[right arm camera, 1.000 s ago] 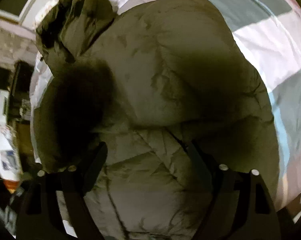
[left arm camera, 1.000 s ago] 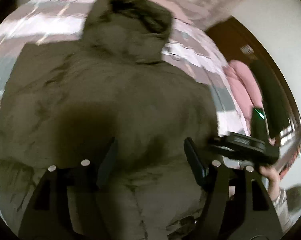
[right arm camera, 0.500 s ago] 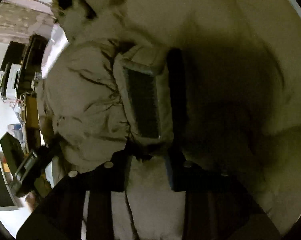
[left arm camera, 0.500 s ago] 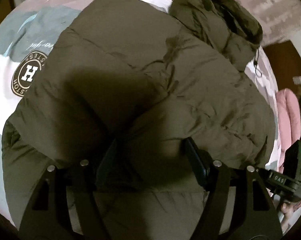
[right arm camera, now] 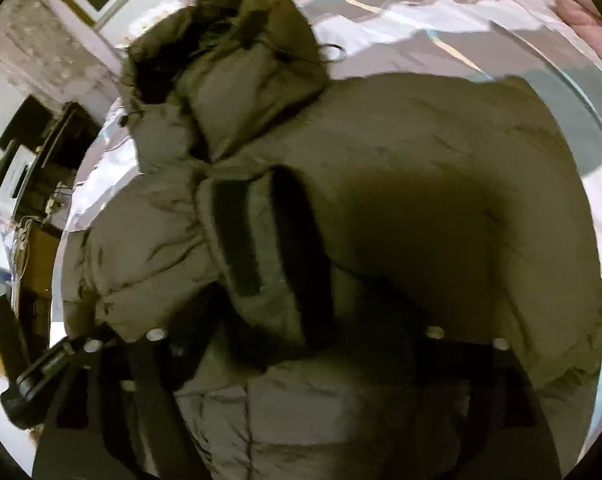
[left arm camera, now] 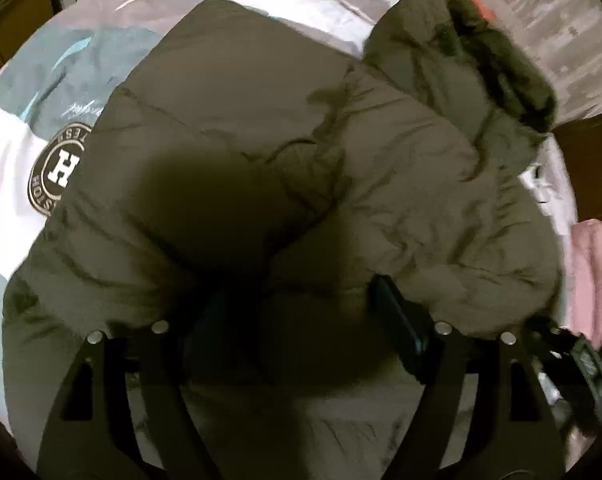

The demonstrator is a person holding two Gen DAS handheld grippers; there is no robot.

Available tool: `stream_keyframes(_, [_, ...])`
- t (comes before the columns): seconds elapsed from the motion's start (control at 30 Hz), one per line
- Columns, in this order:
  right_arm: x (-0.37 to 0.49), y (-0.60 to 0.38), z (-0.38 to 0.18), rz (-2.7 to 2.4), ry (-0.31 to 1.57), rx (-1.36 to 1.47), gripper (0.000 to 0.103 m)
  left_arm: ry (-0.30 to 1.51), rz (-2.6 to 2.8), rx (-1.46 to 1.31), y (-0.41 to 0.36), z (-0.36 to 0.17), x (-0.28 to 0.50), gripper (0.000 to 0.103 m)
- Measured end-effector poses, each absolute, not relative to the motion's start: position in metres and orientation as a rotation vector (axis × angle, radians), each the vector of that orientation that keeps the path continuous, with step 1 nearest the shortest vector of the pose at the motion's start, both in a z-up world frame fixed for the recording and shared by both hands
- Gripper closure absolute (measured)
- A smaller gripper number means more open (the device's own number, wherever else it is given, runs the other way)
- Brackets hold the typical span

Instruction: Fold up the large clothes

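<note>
An olive-green hooded puffer jacket [left arm camera: 301, 168] lies on a bed and fills both views; it also shows in the right wrist view [right arm camera: 401, 168]. Its hood [left arm camera: 461, 52] points to the upper right, in the right wrist view the hood [right arm camera: 229, 56] is upper left. A sleeve with a dark cuff strip [right arm camera: 241, 240] lies folded over the jacket's body. My left gripper [left arm camera: 297, 316] is open, fingers wide apart, low over the jacket's lower part. My right gripper [right arm camera: 297, 340] is open just above the folded sleeve, its fingertips partly hidden in shadow.
The bedspread [left arm camera: 17, 160] is white, grey and teal with a round dark logo [left arm camera: 59, 168]. A pink cushion [left arm camera: 593, 272] lies at the bed's right edge. Dark wooden furniture [right arm camera: 37, 168] stands beyond the bed. The other gripper [left arm camera: 581, 364] shows at the lower right.
My right gripper was shut on the sleeve cuff half a second ago; now it is open and the sleeve lies on the jacket. The left gripper stays open and has moved slightly closer.
</note>
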State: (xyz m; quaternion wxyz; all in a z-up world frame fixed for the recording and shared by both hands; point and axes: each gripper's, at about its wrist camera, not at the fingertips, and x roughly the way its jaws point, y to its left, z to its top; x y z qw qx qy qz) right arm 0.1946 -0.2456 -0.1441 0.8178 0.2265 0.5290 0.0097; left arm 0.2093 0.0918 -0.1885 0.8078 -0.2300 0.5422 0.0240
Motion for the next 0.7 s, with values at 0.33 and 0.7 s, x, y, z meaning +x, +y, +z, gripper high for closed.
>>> stream_keyframes(0.33, [0.181,-0.195,-0.108,0.138,0.976,0.246,0.048,1.055,0.050,-0.357,0.110,-0.166,0.171,0.017])
stream_keyframes(0.7, [0.192,-0.209,-0.158,0.054,1.237,0.297,0.044,1.161,0.088,-0.335,0.125,-0.183,0.167,0.017])
